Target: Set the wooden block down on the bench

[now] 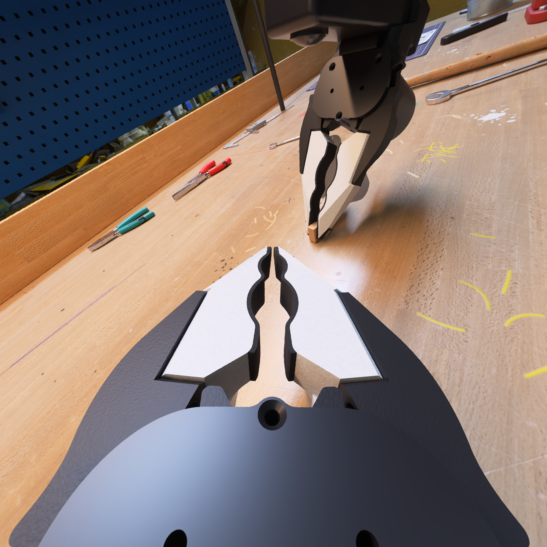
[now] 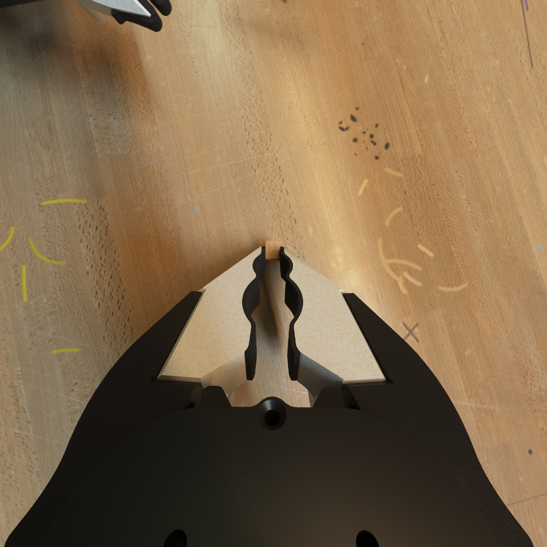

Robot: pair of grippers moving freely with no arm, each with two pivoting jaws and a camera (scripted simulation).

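The wooden block is being held at the very tips of the right gripper, whose jaws are clamped on it, and in the left wrist view it is being brought down to the worktop, where it appears to be touching or just above the surface. The placing step is judged to be nearly done. The left gripper is being kept idle near the block, its jaws almost together on nothing. For the next move, contact with the worktop is being called for first, then a gentle parting of the jaws and a straight lift, so the small block is not being dragged or tipped.
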